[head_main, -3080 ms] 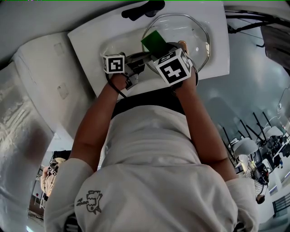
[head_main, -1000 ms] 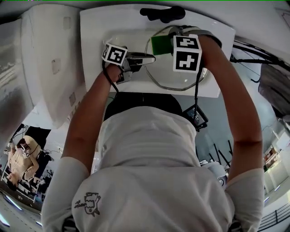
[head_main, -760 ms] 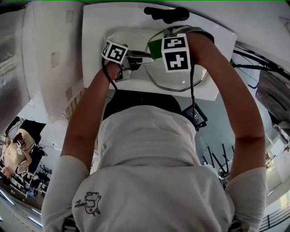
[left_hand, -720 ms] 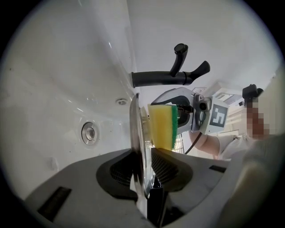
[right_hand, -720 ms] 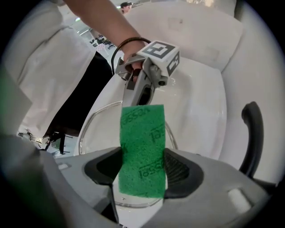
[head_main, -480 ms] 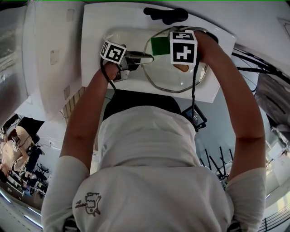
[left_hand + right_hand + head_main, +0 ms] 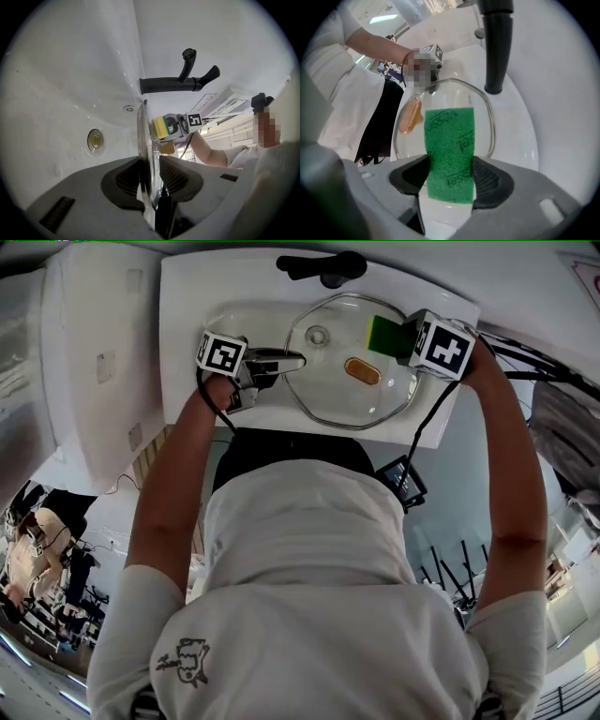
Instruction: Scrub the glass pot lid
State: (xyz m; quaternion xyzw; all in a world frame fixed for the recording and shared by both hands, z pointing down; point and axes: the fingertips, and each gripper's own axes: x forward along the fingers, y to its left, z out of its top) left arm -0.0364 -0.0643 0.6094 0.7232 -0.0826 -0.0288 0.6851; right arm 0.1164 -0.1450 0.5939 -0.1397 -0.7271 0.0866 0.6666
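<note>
The glass pot lid stands tilted in the white sink, its orange handle facing me. My left gripper is shut on the lid's left rim. In the left gripper view the lid runs edge-on between that gripper's dark pads. My right gripper is shut on a green-and-yellow sponge, which presses on the lid's upper right part. The right gripper view shows the green sponge between that gripper's pads, over the lid and beside the handle.
A black faucet stands at the sink's back edge, close above the lid, and shows as a dark spout just beyond the sponge. The drain lies behind the glass. A white counter adjoins the sink on the left.
My right gripper has carried the sponge rightwards across the lid, from its left-centre to the upper right, uncovering the orange handle. The left gripper keeps its hold on the rim.
</note>
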